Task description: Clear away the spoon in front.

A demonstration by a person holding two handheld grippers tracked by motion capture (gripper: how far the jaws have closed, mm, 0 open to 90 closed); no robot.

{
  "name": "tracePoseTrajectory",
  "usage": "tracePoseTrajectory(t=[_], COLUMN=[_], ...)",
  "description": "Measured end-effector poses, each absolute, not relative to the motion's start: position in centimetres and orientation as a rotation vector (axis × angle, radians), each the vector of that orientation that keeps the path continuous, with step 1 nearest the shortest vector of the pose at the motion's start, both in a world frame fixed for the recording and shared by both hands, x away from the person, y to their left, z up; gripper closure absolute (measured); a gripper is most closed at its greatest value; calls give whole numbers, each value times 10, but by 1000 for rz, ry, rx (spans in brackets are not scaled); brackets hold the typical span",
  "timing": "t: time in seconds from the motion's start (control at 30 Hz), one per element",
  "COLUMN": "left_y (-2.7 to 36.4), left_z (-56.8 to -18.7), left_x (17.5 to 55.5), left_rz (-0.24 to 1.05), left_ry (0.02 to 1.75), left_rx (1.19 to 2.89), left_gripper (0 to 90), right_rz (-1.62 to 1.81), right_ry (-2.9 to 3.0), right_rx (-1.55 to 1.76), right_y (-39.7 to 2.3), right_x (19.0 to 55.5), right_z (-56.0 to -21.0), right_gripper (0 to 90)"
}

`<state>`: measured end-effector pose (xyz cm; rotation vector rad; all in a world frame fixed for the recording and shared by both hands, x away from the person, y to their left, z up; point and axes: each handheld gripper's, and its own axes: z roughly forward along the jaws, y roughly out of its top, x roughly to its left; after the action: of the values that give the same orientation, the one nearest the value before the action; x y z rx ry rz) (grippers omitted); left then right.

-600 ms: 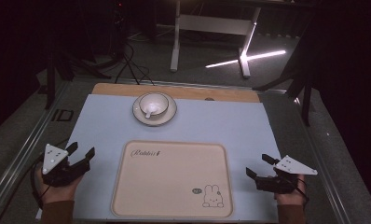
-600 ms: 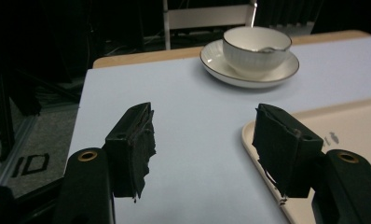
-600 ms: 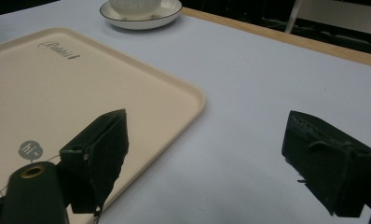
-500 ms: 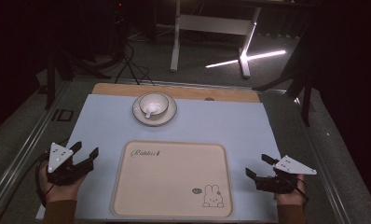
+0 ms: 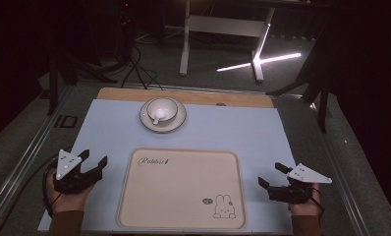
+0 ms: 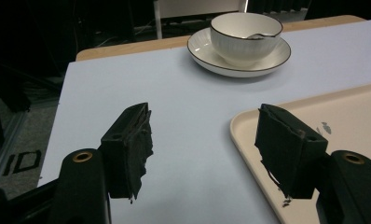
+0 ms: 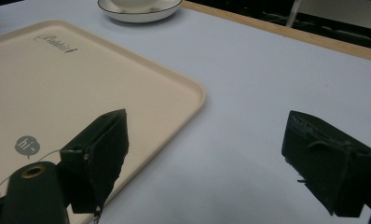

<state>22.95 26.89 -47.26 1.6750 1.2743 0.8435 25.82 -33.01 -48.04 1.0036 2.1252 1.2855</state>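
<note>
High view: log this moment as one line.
left gripper open, empty | right gripper open, empty | tray bare | bowl on saucer

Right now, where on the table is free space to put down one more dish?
The cream tray is bare apart from its printed rabbit. The blue mat is free right of the saucer and in the strip between saucer and tray. Crowded: beside each hand-held gripper, left and right.

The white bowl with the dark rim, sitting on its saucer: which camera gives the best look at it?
The left gripper view: the white dark-rimmed bowl appears close and whole from the side, something pale resting inside. The high view shows it small, from above. The right gripper view catches just the saucer's edge.
</note>
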Motion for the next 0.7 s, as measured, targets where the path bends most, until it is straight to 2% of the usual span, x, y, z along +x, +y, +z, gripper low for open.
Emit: tracePoseTrajectory(t=[0.7], left_y=[267], left_z=[-469], left_x=[236], left_rz=[834], left_ry=[1308], left_rx=[1671], left_gripper=[384], right_rz=[1272], right_ry=[2129], right_rx=[1011], right_y=[-329], right_x=[260], right_z=[-482], right_gripper=[140])
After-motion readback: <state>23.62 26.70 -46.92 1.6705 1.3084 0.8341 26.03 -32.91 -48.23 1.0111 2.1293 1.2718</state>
